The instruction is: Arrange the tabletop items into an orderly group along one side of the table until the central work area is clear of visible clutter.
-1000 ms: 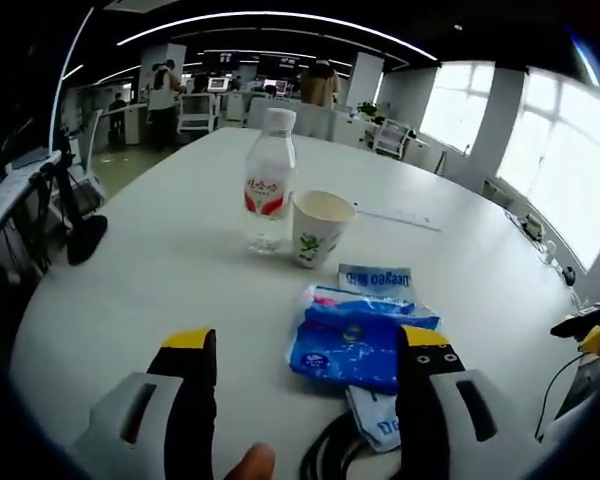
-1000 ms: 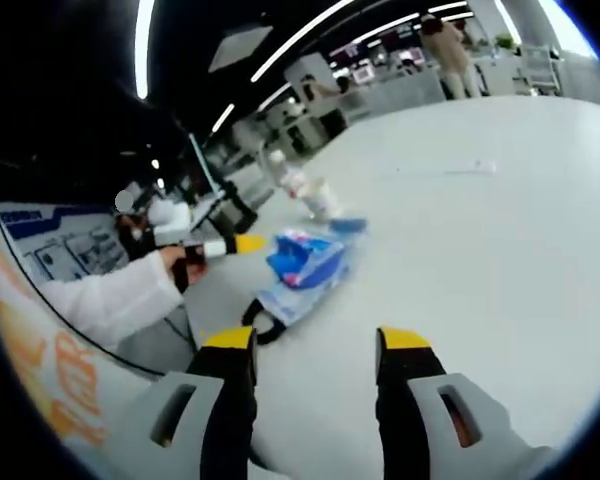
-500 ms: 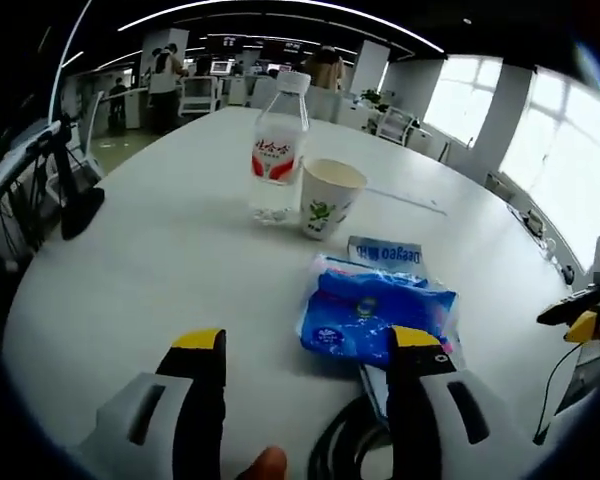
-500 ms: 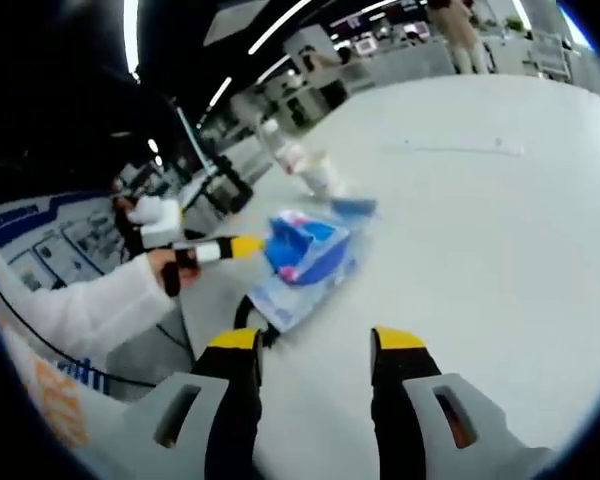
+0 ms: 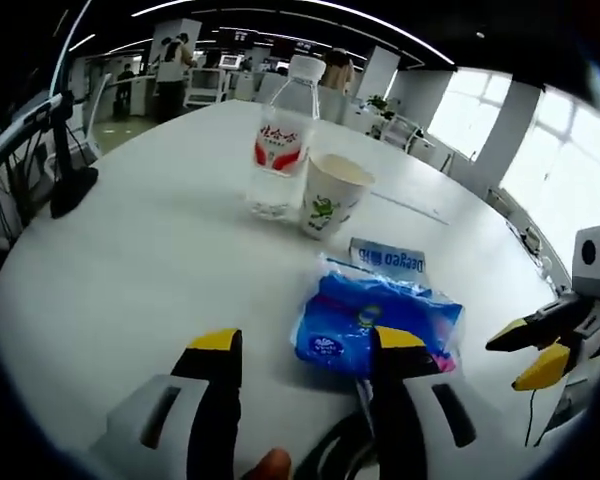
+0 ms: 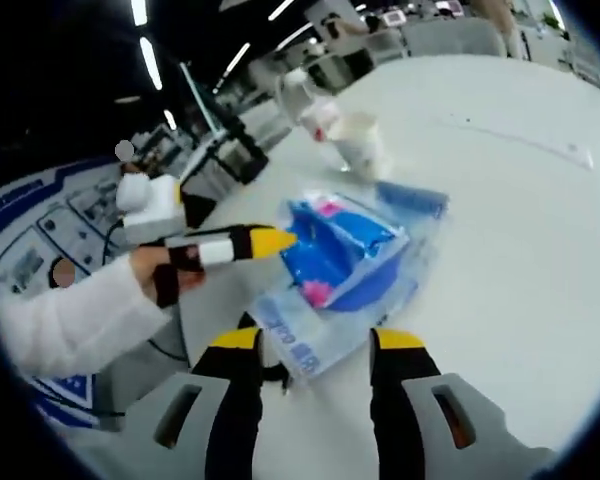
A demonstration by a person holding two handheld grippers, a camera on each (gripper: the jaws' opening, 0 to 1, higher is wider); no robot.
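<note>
Both claws are closing in on the blue tissue pack (image 5: pixel 375 325), so the step in hand looks like picking up or nudging this soft pack toward the group at one side of the tabletop (image 5: pixel 130 260).

In the left gripper view, the left claw (image 5: pixel 305 350) stands wide with nothing between its jaws; its right jaw tip overlaps the near edge of the tissue pack, though contact cannot be told. The right claw (image 5: pixel 530 350) comes in from the right with its yellow-tipped jaws parted. In the right gripper view, the right claw (image 6: pixel 308 345) is likewise wide and empty, its jaws pointing at a flat clear packet with blue print (image 6: pixel 295 335) that lies under the tissue pack (image 6: pixel 340 255).

The tissue pack is a glossy, crinkled plastic pillow, blue with a pink patch, and will probably give under the jaws. Beyond it lies a small flat blue-and-white sachet (image 5: pixel 385 260). Farther on, a paper cup (image 5: pixel 332 195) with a green print stands upright, just beside a clear plastic water bottle (image 5: pixel 278 140) with a red-and-white label and a white cap. A dark cable loop (image 5: pixel 330 455) shows between the left claw's jaws. The tabletop is smooth, white and rounded.

The next move likely calls for a gentle pinch on the pack's edge, taking care not to drag the packet beneath.
</note>
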